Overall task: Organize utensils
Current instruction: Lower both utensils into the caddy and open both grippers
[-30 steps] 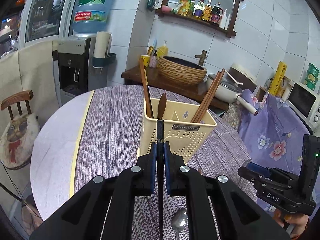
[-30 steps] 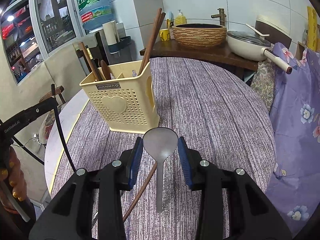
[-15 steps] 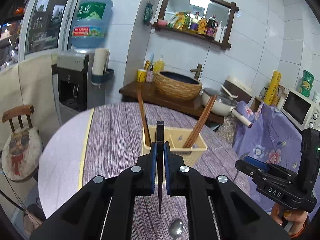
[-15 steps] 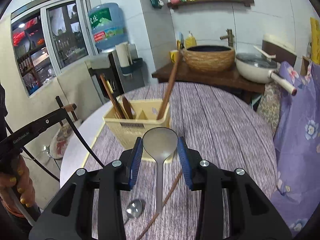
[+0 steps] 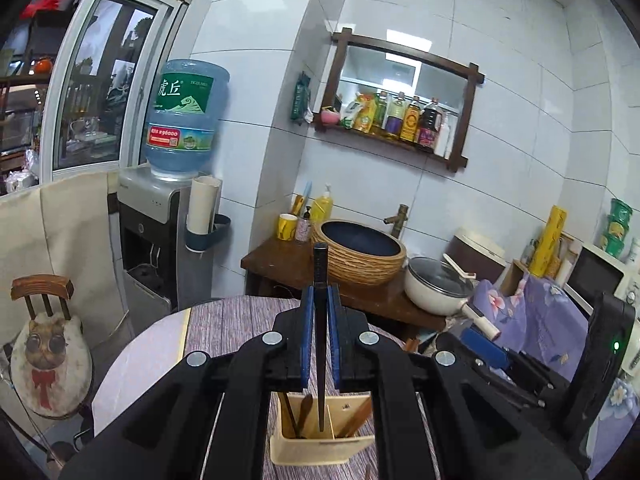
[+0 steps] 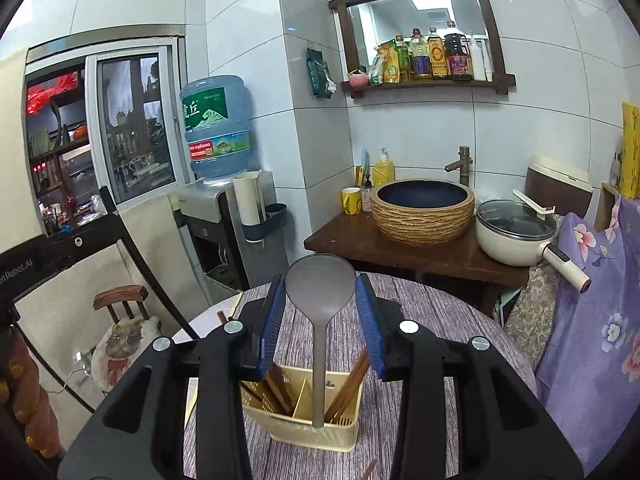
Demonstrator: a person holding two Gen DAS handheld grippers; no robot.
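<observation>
The left gripper (image 5: pixel 319 336) is closed on a thin dark utensil (image 5: pixel 320 320), most probably a chopstick, and holds it upright with the lower end hanging above the middle of the cream utensil holder (image 5: pixel 320 446). The right gripper (image 6: pixel 320 320) grips a grey metal spoon (image 6: pixel 320 292) by the two edges of its bowl; the handle hangs straight down toward the same holder (image 6: pixel 316 428), which stands on the table (image 6: pixel 420 320) with brown chopsticks (image 6: pixel 348 386) already in its compartments.

Both utensils look light and stiff, so they should not bend in the grip. The spoon is smooth metal and is held only at the rim of the bowl, so I think it can slip or swing if the gripper tilts; a hold on the handle would be more safe. The dark stick is narrow and can rotate between the pads. The holder seems light plastic and may tip if a utensil pushes its wall.
</observation>
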